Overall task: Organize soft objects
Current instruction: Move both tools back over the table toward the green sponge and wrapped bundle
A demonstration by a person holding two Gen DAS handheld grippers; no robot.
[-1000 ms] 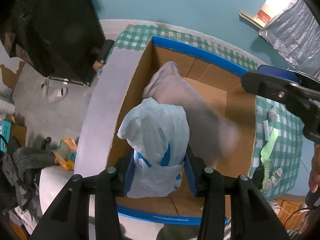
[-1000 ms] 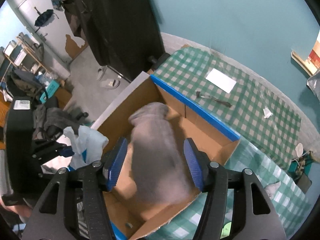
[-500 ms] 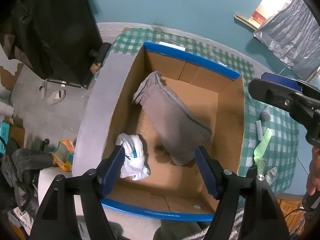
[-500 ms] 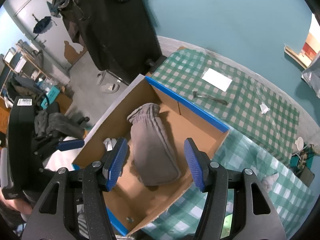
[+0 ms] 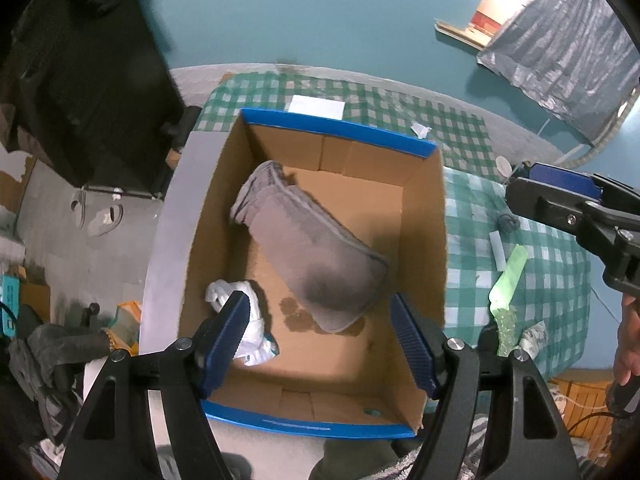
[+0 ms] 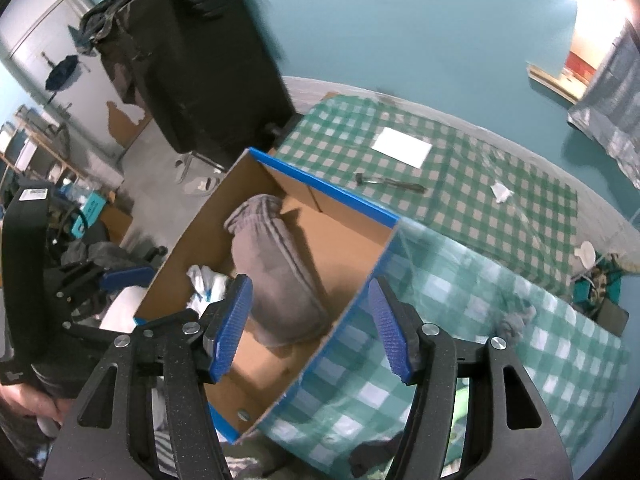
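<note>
Both items sit inside the cardboard box (image 5: 424,240), so the step in hand looks like drawing both tools back from it and going for the next soft thing. To do that well, lift each hand-held gripper straight up clear of the box walls before swinging sideways, so no finger catches the blue-edged rim and drags the box along the table (image 6: 460,168). Keep the jaws spread as they are; closing them over the box risks snagging cloth already placed.

The left hand-held gripper (image 5: 320,340) hangs above the near half of the box with its jaws wide apart and nothing between them. The right hand-held gripper (image 6: 312,320) is also wide and empty, poised over the box's near right wall.

Taking the box as the landmark: the grey folded cloth (image 5: 308,252) lies diagonally across the box floor, from the far left corner toward the near right side, its near end below and just inside the right finger of the left tool. The white bundle (image 5: 248,320) with blue markings rests against the box's left wall at the near end, partly hidden behind that tool's left finger.

Outside the box, on the checked table to its right, a small dark grey ball of fabric (image 5: 508,222) looks a likely next candidate, nearest to the right tool. Approach it from above with the jaws open wider than the ball.
</note>
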